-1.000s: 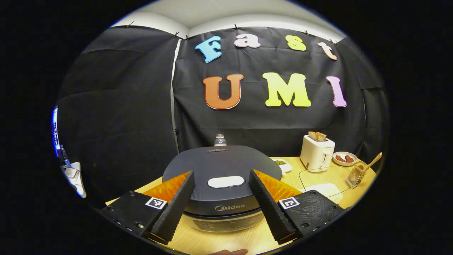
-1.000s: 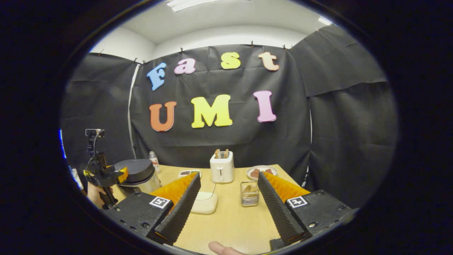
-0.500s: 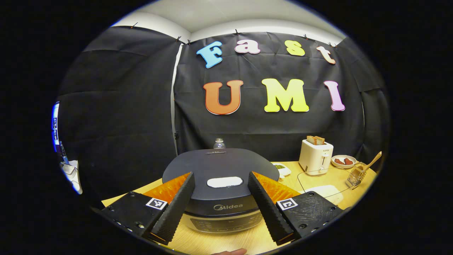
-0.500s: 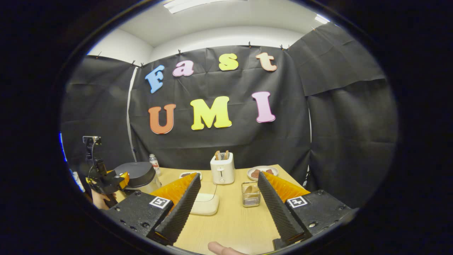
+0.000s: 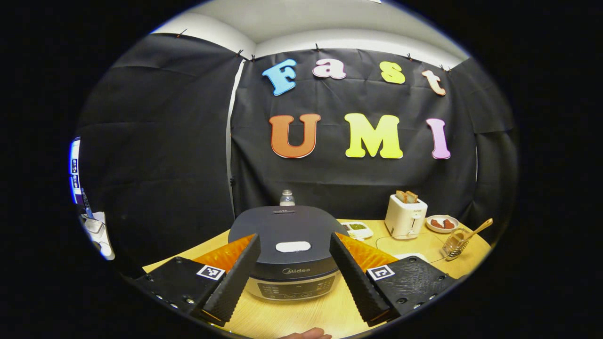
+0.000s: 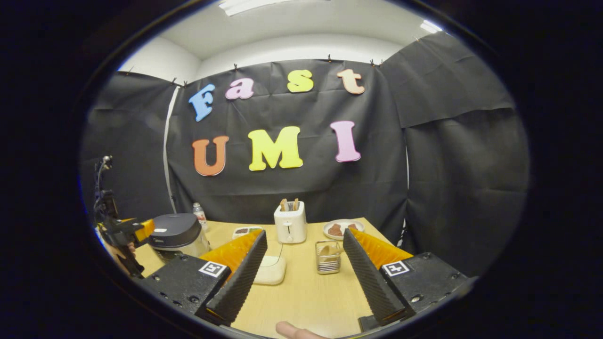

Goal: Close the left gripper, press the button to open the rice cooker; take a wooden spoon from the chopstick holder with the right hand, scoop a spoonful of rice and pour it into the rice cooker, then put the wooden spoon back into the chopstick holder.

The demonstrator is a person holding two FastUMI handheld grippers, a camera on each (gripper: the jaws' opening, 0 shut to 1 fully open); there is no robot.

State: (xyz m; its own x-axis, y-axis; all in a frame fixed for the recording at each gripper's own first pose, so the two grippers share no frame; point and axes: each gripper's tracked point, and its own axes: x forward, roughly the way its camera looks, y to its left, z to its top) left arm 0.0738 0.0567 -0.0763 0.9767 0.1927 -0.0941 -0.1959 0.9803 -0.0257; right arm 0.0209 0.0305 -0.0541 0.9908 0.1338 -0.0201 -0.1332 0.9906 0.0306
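The dark rice cooker (image 5: 292, 256) stands on the wooden table with its lid down and a white button (image 5: 293, 246) on top. My left gripper (image 5: 294, 235) is open, hovering just in front of the cooker, one finger to each side of the button and touching nothing. A wire chopstick holder (image 5: 453, 244) at the far right holds the wooden spoon (image 5: 479, 228). My right gripper (image 6: 305, 233) is open over the table's near side, with the chopstick holder (image 6: 328, 256) ahead between its fingers. A white lidded box (image 6: 269, 270) lies to its left. The rice cooker (image 6: 176, 233) and the left gripper (image 6: 129, 230) sit far left.
A white toaster (image 6: 290, 226) with bread stands at the back, a plate of brown food (image 6: 341, 229) to its right and a small dish (image 6: 247, 230) to its left. A bottle (image 5: 286, 197) stands behind the cooker. A cable (image 5: 391, 240) loops across the table.
My left gripper has drawn back from the cooker, which now looks smaller and shows its front panel. The lid stays down. The right gripper has barely moved.
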